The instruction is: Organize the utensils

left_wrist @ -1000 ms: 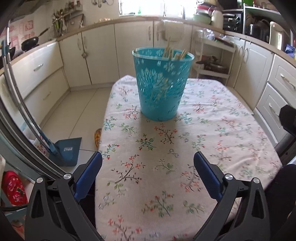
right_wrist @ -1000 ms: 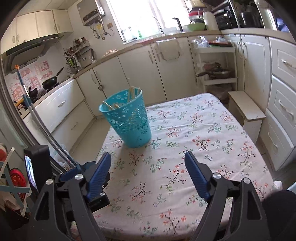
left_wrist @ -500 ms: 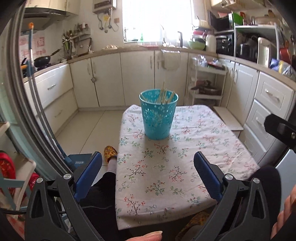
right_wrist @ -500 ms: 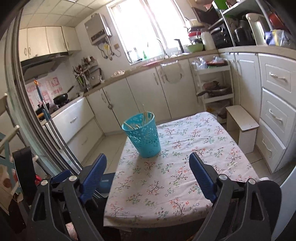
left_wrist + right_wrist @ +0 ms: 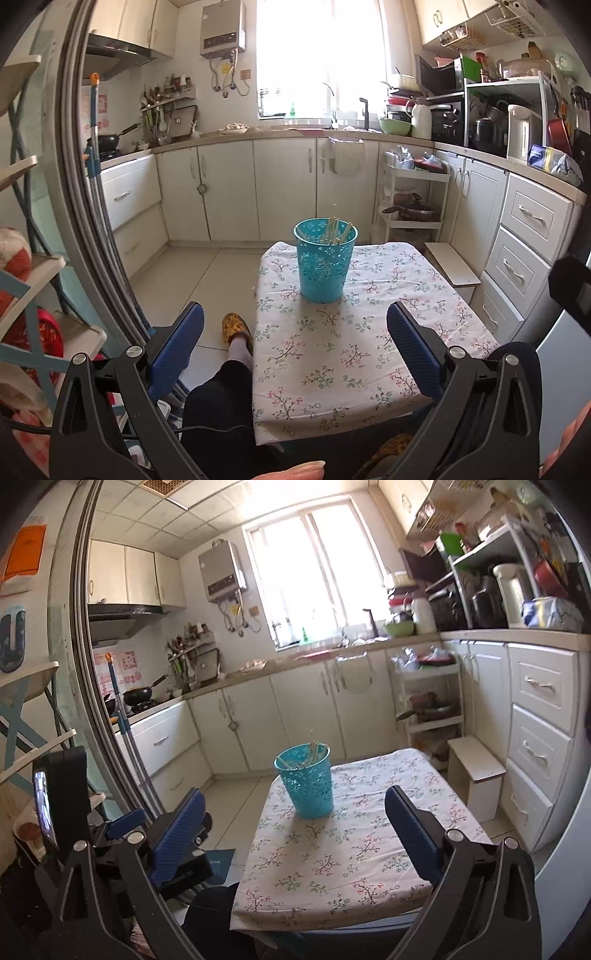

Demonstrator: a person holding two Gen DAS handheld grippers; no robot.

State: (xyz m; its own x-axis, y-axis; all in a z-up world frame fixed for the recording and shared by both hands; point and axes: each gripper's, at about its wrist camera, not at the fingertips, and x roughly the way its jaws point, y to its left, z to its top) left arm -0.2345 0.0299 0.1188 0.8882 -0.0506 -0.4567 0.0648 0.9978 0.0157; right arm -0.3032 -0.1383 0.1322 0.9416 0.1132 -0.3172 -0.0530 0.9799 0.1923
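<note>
A teal perforated basket (image 5: 325,269) stands at the far end of a small table with a floral cloth (image 5: 354,354); several wooden chopsticks (image 5: 334,230) stick up in it. It also shows in the right wrist view (image 5: 306,786), chopsticks (image 5: 314,751) inside. My left gripper (image 5: 295,349) is open and empty, held well back from the table's near edge. My right gripper (image 5: 293,832) is open and empty, also well back. The left gripper's body (image 5: 122,830) shows at the left of the right wrist view.
White kitchen cabinets (image 5: 280,192) run round the far and right walls. A low white stool (image 5: 476,771) stands right of the table. A sliding door frame (image 5: 88,206) and a shelf rack (image 5: 33,280) stand on the left. The person's legs and slipper (image 5: 236,328) are at the table's near left.
Both grippers have pulled back and up from the table, so the basket looks much smaller and farther away. Both stay open and empty.
</note>
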